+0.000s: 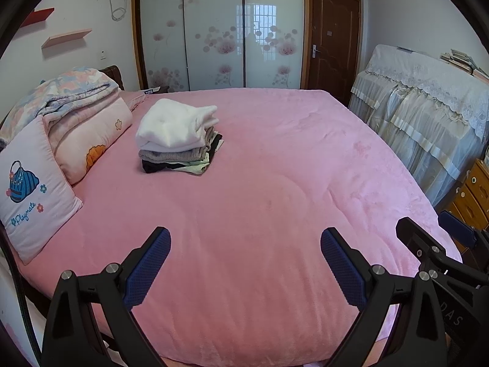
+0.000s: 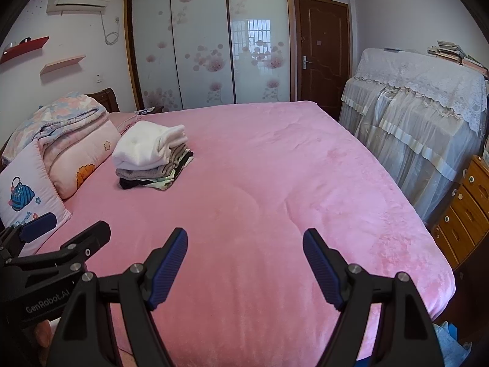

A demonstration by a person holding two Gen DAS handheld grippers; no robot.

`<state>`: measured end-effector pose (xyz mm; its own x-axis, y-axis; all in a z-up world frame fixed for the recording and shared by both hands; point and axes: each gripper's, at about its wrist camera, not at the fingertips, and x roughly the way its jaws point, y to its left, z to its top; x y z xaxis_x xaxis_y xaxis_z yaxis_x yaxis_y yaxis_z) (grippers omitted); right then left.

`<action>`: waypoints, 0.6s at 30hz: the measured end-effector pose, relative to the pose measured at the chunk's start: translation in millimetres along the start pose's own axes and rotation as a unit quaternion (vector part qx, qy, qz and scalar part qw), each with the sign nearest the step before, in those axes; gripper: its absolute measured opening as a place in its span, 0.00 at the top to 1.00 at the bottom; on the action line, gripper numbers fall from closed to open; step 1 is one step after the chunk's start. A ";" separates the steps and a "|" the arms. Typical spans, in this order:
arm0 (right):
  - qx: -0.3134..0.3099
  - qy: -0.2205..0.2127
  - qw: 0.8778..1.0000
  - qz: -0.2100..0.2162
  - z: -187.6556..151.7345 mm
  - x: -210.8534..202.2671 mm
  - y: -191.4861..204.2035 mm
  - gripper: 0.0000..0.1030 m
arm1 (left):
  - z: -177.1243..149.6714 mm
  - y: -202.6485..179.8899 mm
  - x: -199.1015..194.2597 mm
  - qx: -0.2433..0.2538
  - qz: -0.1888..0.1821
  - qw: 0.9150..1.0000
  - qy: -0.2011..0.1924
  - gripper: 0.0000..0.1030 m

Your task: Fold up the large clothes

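Observation:
A stack of folded clothes (image 1: 178,140) with a white fleecy garment on top sits on the pink bed (image 1: 275,183), toward its far left; it also shows in the right wrist view (image 2: 152,159). My left gripper (image 1: 244,238) is open and empty above the bed's near edge. My right gripper (image 2: 244,238) is open and empty beside it, also above the near edge. The right gripper shows at the right of the left wrist view (image 1: 434,232), and the left gripper at the left of the right wrist view (image 2: 70,229). Both are far from the stack.
Folded quilts (image 1: 79,107) and a pillow with a bag print (image 1: 33,189) lie at the bed's left. A lace-covered piece of furniture (image 1: 428,116) and a wooden drawer chest (image 1: 470,195) stand on the right. A sliding wardrobe (image 1: 220,30) and a door (image 1: 333,36) are behind.

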<state>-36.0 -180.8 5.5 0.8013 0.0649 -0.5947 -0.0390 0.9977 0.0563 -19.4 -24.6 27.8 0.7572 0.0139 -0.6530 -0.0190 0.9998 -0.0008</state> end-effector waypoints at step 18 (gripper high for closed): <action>-0.001 0.005 1.000 -0.009 -0.4 6.0 -1.2 0.24 | -2.7 6.9 10.8 -0.006 0.000 1.000 0.014 0.05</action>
<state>-31.4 -181.6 1.6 0.7961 0.0471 -0.6034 -0.0257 0.9987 0.0441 -13.2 -17.6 18.7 0.7381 0.0143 -0.6745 -0.0276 0.9996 -0.0090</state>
